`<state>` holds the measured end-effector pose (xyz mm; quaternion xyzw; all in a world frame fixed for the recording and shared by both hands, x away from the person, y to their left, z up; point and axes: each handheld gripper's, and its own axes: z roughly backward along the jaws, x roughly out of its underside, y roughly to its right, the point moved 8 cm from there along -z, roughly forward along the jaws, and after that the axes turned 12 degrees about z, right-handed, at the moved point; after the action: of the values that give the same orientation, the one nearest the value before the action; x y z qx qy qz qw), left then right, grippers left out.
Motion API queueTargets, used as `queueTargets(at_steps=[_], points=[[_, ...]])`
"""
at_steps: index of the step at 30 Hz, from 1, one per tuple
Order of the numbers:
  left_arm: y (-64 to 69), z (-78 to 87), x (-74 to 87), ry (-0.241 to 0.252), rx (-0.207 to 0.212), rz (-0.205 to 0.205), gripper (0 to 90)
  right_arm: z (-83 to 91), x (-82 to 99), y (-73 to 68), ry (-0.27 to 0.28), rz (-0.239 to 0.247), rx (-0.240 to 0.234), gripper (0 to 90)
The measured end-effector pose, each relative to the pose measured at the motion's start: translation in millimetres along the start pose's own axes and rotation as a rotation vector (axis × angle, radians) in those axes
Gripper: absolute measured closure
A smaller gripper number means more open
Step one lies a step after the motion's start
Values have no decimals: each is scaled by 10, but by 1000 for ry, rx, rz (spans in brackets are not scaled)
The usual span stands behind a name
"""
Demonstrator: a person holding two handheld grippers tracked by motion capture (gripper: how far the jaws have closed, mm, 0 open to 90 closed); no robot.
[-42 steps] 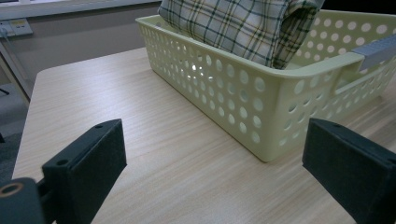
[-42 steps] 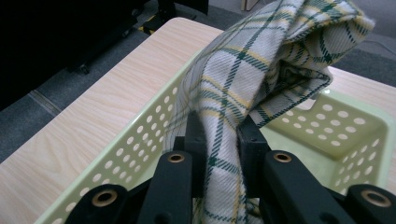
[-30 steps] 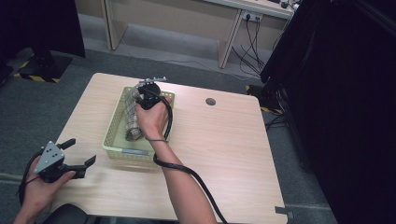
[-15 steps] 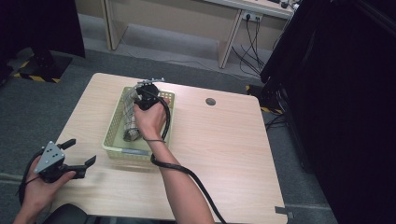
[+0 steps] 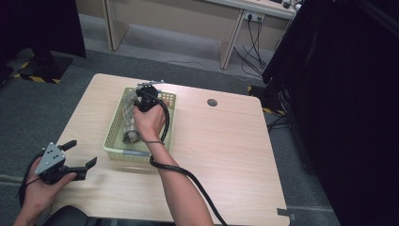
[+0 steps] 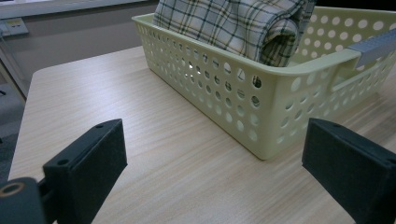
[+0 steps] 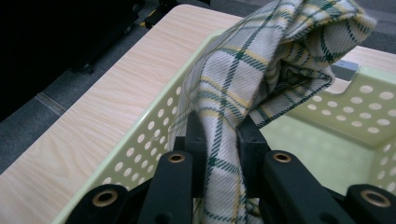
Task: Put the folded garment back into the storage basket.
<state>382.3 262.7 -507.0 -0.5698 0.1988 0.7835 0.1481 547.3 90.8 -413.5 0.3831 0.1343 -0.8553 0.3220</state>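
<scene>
1. The right tool [image 7: 219, 135] is clenched on a fold of the green-and-yellow checked white cloth [image 7: 261, 65]; its 2 black jaws pinch the fabric from both sides, with the cloth running up out of the grip.
2. In the high view the right tool [image 5: 147, 94] is held over the far end of the pale green perforated plastic basket [image 5: 115, 141], the hand [image 5: 149, 120] wrapped around its body and a black cable [image 5: 188, 176] trailing back along the forearm.
3. The checked cloth [image 5: 128, 123] lies rolled inside the basket, along its left side in the high view; the pinched part rises above the basket's rim.
4. The left tool [image 5: 70, 155] is released, its 2 jaws spread wide with nothing between them, resting low over the light wooden desk [image 5: 226, 141] near the front left corner, just beside the basket's near corner.
5. From the left gripper view, the basket [image 6: 261, 112] sits close ahead on the desk [image 6: 116, 93], with the rolled cloth [image 6: 233, 23] bulging above its rim.
6. The basket stands on the left half of the desk.
</scene>
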Motion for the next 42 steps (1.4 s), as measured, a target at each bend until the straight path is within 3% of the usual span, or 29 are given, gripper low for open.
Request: queueTargets(at_steps=[23,42], points=[[6,-2,3,-5,3,-6,58,-106,38,-94,-12,-52,-37,792],[11,-6,5,-7,4,-12,60,-171,92,-68,-29,-73,-28,790]])
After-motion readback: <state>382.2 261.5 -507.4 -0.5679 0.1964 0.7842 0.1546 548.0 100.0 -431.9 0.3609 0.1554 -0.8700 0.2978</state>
